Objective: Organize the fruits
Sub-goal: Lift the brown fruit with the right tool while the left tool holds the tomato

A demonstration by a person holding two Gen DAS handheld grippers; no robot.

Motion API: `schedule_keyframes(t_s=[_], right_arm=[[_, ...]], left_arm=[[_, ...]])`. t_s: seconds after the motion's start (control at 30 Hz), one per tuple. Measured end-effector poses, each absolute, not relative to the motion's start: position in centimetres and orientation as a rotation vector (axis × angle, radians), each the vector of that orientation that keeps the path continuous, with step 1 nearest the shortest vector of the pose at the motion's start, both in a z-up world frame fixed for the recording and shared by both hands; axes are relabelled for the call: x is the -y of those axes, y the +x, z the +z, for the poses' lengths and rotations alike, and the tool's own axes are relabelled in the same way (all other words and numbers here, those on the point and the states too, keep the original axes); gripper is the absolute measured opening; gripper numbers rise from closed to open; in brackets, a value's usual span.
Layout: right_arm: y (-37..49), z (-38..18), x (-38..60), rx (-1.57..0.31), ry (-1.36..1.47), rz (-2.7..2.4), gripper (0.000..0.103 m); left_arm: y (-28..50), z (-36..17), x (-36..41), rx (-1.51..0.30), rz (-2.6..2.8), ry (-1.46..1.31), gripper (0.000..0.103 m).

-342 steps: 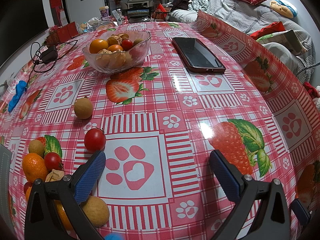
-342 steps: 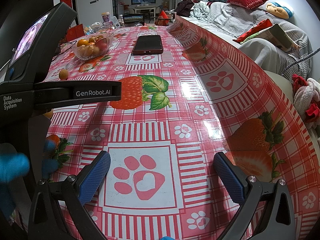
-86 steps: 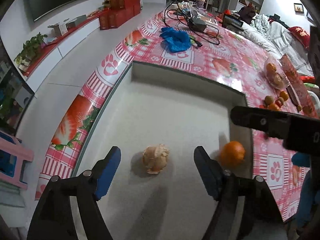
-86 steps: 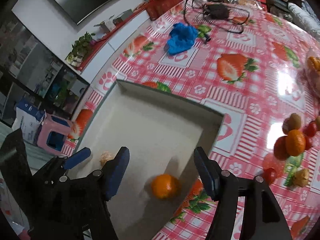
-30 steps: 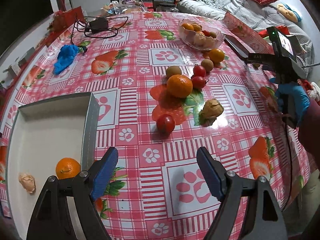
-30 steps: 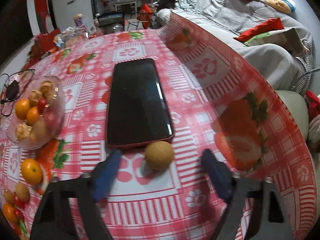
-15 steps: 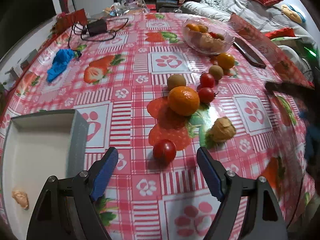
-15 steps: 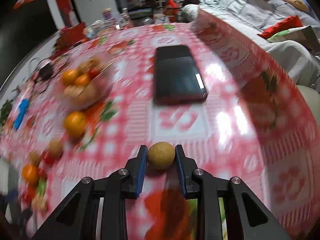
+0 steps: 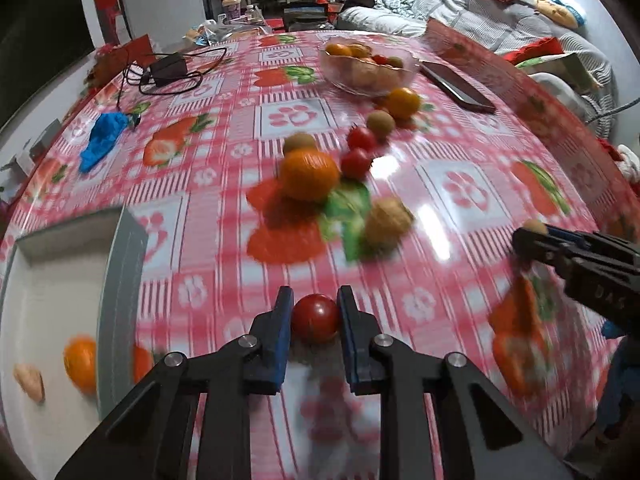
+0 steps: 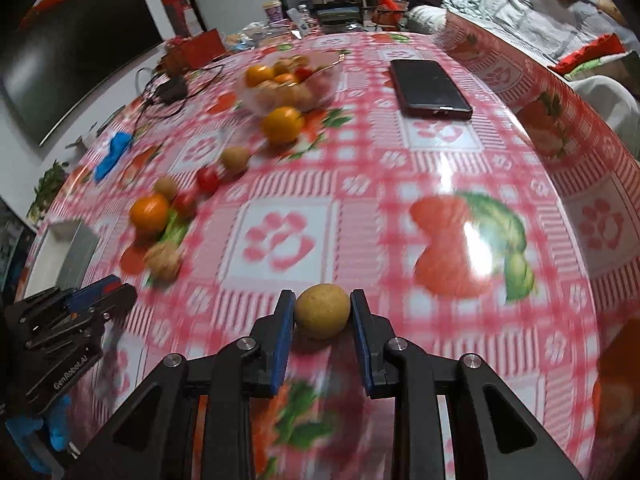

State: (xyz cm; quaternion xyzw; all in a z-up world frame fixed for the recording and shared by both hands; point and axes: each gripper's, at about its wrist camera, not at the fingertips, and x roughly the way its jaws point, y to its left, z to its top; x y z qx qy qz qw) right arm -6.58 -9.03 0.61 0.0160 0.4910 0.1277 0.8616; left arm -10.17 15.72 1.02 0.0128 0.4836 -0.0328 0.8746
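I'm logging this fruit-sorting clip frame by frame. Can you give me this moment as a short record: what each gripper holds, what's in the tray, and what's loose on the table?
left gripper: shut on red tomato
right gripper: shut on tan round fruit
grey tray: one orange, one pale peeled piece
loose on tablecloth: large orange, walnut, more small fruit
glass bowl: holds fruit

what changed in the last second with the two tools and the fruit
The left tool has just closed on the red tomato that lay ahead of it. The right tool closed on the tan round fruit by the phone and carried it away toward the loose fruit. The orange in the grey tray, the glass bowl and the phone stayed put.
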Motion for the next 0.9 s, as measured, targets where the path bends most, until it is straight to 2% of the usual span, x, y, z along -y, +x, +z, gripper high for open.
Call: schedule_keyframes(t_s=[0.33, 0.9], right_arm=[[-13.0, 0.5, 8.0, -0.998, 0.023, 0.282, 0.029], [-16.0, 0.5, 7.8, -0.991, 0.032, 0.28, 0.029]], left_arm=[[-16.6, 1.2, -16.3, -1.005, -0.06, -0.015, 0.024], [-18.4, 1.2, -16.6, -0.997, -0.034, -0.048, 0.025]])
